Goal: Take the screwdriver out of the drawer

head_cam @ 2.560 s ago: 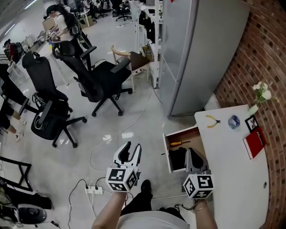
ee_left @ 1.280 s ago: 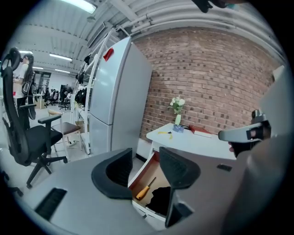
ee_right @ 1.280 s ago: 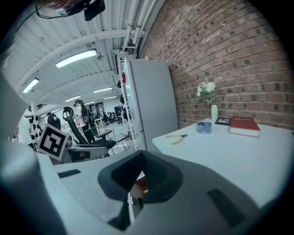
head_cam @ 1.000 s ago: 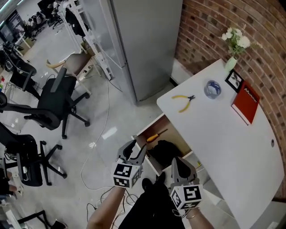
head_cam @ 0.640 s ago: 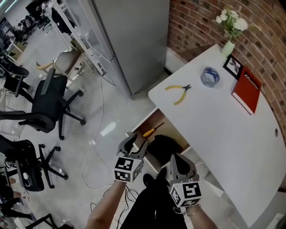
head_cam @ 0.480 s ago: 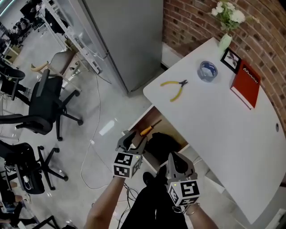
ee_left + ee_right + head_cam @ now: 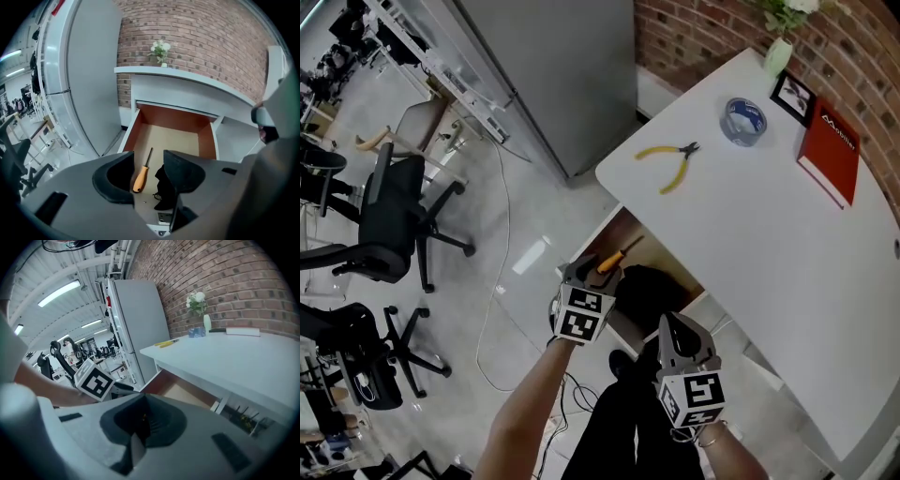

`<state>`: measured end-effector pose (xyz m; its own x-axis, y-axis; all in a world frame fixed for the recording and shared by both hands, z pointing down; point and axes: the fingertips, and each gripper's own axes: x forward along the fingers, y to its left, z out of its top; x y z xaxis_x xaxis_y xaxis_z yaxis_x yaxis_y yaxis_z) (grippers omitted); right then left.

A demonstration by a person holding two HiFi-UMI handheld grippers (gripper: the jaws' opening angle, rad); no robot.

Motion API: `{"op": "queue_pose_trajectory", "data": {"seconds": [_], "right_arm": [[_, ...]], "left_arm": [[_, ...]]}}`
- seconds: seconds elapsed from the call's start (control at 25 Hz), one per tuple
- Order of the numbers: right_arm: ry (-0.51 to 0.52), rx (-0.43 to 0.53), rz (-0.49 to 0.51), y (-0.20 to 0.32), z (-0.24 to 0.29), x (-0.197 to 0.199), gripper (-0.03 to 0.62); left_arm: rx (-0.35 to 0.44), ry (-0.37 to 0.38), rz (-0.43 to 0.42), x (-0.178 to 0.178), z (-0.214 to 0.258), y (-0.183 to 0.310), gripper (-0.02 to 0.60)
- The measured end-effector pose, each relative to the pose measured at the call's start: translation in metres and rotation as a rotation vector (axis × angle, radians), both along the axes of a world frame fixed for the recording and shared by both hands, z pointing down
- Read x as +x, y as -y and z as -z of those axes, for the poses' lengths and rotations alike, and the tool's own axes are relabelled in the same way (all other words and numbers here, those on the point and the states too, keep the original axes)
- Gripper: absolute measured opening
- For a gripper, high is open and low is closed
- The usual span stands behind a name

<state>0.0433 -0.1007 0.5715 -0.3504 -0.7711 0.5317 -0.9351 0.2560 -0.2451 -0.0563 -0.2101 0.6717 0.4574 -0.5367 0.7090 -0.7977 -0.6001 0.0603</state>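
Matt brown wood-look board inside drawer. Glossy orange plastic on screwdriver handle, dark metal on shaft. Black cloth right of it. Smooth matt white on table. Rough brick wall far. Glossy floor. Matt grey plastic on left hand-held gripper.

Both grippers held out in front of the body, the left one ahead

The left gripper is stretched forward and downward on a bare left forearm, its marker cube facing up; in its own view the two dark jaws stand apart, gripping nothing. The right gripper sits nearer the body and to the right, well apart from the left one, its marker cube just above the right wrist. In the right gripper view its jaws are pressed together, tips meeting.
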Motion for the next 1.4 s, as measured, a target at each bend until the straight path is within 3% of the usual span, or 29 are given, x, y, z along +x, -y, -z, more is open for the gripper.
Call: {"op": "queue_pose_trajectory", "data": {"seconds": [0.64, 1.0, 1.4], "right_arm": [[0.005, -0.035, -0.068, 0.006, -0.025, 0.017, 0.002], [0.016, -0.061, -0.072, 0.004, -0.039, 0.013, 0.002], [0.008, -0.099, -0.085, -0.005, -0.048, 0.017, 0.002]], "left_arm": [[-0.14, 0.217, -0.178, 0.029, -0.075, 0.018, 0.187], [-0.214, 0.355, -0.259, 0.024, -0.122, 0.02, 0.167], [-0.274, 0.407, -0.268, 0.024, -0.154, 0.022, 0.159]]}}
